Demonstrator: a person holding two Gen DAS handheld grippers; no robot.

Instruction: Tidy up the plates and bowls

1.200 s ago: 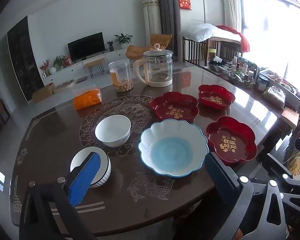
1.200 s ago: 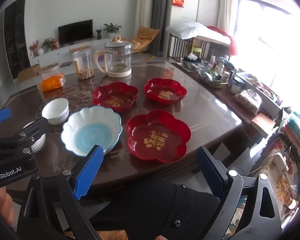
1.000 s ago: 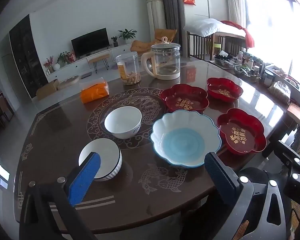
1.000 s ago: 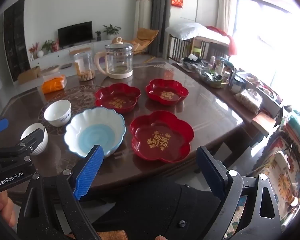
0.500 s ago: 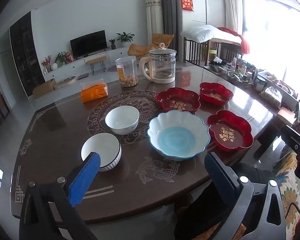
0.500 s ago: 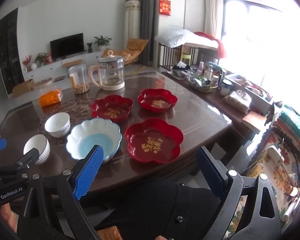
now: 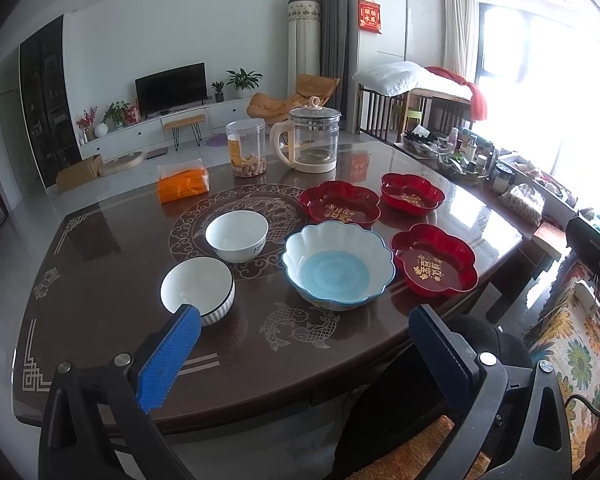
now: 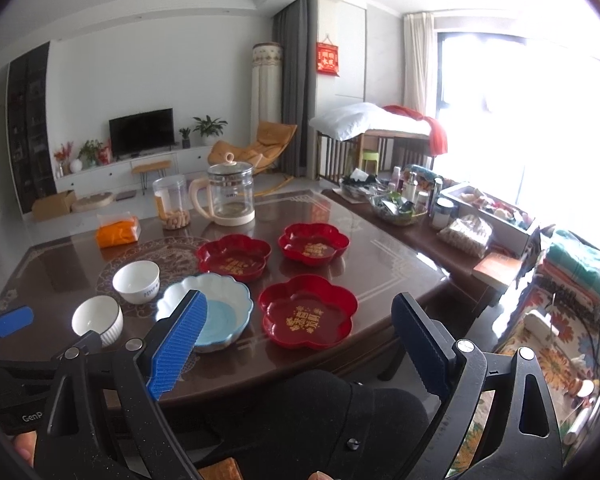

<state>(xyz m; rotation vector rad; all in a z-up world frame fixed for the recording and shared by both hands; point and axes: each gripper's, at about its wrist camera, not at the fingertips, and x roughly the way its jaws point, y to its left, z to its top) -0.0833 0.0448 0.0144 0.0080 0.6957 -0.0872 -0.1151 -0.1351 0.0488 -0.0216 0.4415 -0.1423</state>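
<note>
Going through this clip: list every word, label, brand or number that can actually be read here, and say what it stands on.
"GenP": partial white lettering on the black left gripper body, cut off behind the right gripper.
Gold characters inside the three red plates: too blurred to read.
Red wall hanging: gold characters, not legible.
Dark print on the glass kettle: too small.
Blue marks on the white bowl: too small.

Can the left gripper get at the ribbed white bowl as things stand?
Probably yes. The left gripper is open and empty, and the ribbed white bowl sits alone near the table edge just ahead of its left finger, with nothing between.
</note>
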